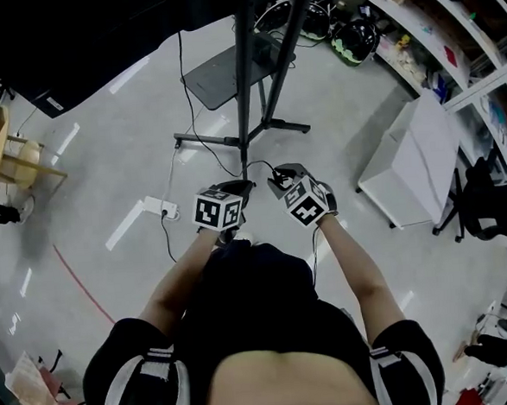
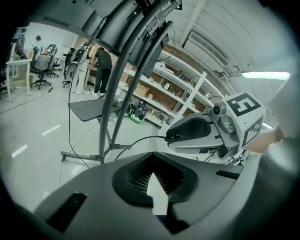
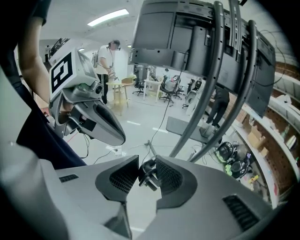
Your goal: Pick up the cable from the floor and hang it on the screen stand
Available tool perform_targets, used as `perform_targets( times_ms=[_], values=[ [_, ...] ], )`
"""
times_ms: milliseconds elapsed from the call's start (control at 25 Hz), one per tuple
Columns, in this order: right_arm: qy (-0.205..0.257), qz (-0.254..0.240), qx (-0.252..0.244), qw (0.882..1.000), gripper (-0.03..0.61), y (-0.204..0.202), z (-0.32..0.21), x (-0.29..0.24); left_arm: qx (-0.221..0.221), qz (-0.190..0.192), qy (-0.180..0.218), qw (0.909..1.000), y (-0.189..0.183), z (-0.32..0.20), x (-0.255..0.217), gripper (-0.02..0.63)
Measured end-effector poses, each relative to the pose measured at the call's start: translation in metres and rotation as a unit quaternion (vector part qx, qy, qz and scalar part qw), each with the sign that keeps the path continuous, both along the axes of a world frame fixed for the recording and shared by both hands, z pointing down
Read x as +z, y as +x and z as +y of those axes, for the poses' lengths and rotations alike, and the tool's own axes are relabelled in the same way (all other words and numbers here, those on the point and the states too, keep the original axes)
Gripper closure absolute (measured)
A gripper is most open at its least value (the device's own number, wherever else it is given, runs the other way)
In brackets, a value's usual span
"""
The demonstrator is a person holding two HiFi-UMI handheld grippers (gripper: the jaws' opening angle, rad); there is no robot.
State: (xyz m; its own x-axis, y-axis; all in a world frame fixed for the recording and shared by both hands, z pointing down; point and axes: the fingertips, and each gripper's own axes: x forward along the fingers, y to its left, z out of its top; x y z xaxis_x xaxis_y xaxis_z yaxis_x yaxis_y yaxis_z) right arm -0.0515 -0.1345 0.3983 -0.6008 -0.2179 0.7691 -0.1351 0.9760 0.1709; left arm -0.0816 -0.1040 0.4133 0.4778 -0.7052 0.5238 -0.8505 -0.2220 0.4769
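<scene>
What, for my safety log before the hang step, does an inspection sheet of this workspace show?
Surface: glossy grey floor.
Job's things: black stand upright; cable end lifted, not yet hung.
Clutter: white box, stool, black-green gear.
Grippers: right hand-held gripper shut on the cable's plug; left hand-held gripper jaws together, seemingly empty.
Cables: thin lead runs to a power strip.
Surroundings: shelves; person at a bench.

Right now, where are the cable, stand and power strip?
cable [image 3: 149, 173], right gripper view, on the clamped black bundle.
stand [image 1: 244, 85], head view, on its upright pole.
power strip [image 1: 160, 208], head view, on its white body.
</scene>
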Motion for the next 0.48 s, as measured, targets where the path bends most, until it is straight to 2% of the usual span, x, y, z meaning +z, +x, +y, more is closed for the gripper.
perform_targets(
  times_ms=[200,480],
  values=[
    [0.023,-0.008,-0.062,0.998,0.451,-0.038,0.000,-0.018,-0.076,-0.001,0.022,0.9969,-0.041,0.004,-0.019,0.611],
    [0.034,-0.029,-0.126,0.991,0.451,-0.091,0.015,-0.035,-0.158,-0.010,0.037,0.9866,-0.092,0.022,-0.030,0.611]
  ],
)
